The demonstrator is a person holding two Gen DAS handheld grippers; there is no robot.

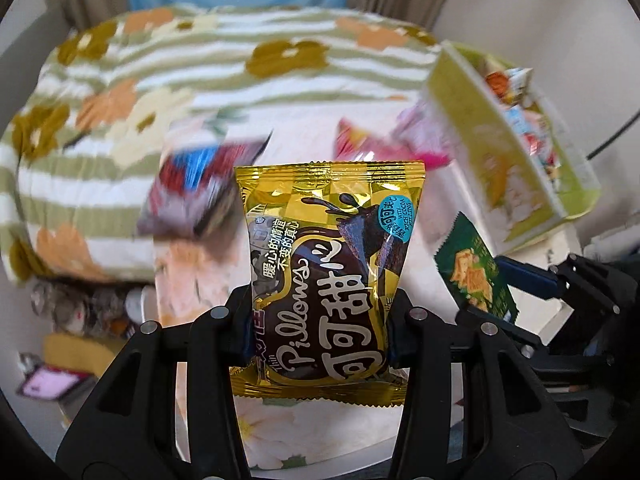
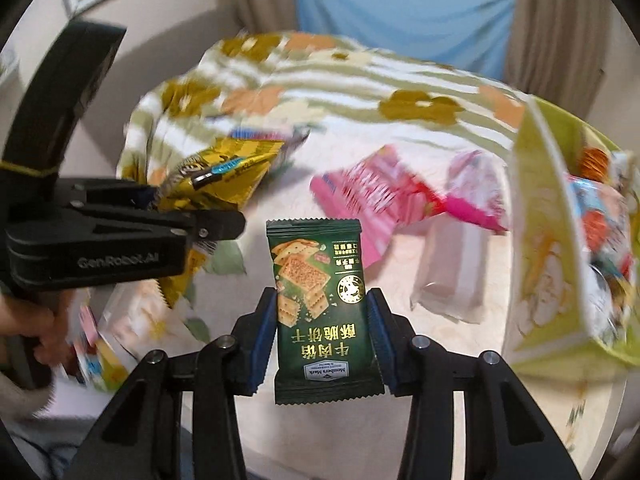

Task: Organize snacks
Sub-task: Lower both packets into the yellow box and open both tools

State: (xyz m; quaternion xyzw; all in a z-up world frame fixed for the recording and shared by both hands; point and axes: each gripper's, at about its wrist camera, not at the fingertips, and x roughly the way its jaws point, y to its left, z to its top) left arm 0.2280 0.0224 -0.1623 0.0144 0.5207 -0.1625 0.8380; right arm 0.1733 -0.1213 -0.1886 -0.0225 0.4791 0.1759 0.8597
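Here, gold pack (image 1: 324,276): held upright in the left tongs (image 1: 320,336), long axis running away from the camera, top seal far, bottom seal near; the pads pinch its lower half from both sides.
Gold pack look: shiny yellow foil, dark brown panel, white "Pillows" script and Chinese characters turned sideways, a blue round badge near the top right.
Green pack (image 2: 320,312): held in the right tongs (image 2: 320,340), long axis also pointing away from the camera, print upside down, crimped seals at both ends; the blue pads clamp its middle.
Green pack look: dark green wrapper, picture of square crackers, gold characters, a round gold seal.
Box (image 2: 552,256): yellow-green carton to the right of the green pack, open on top, filled with mixed wrapped snacks.
Pink packs (image 2: 376,196): lying on the bench (image 2: 400,280) left of the box, blurred.
White pack (image 2: 452,276): just left of the box, nearer than the pink ones.
Blanket (image 1: 224,64): striped, flowered, left of the box and beyond it.
Hand (image 2: 28,328): far left of the box, gripping the left tool's handle.
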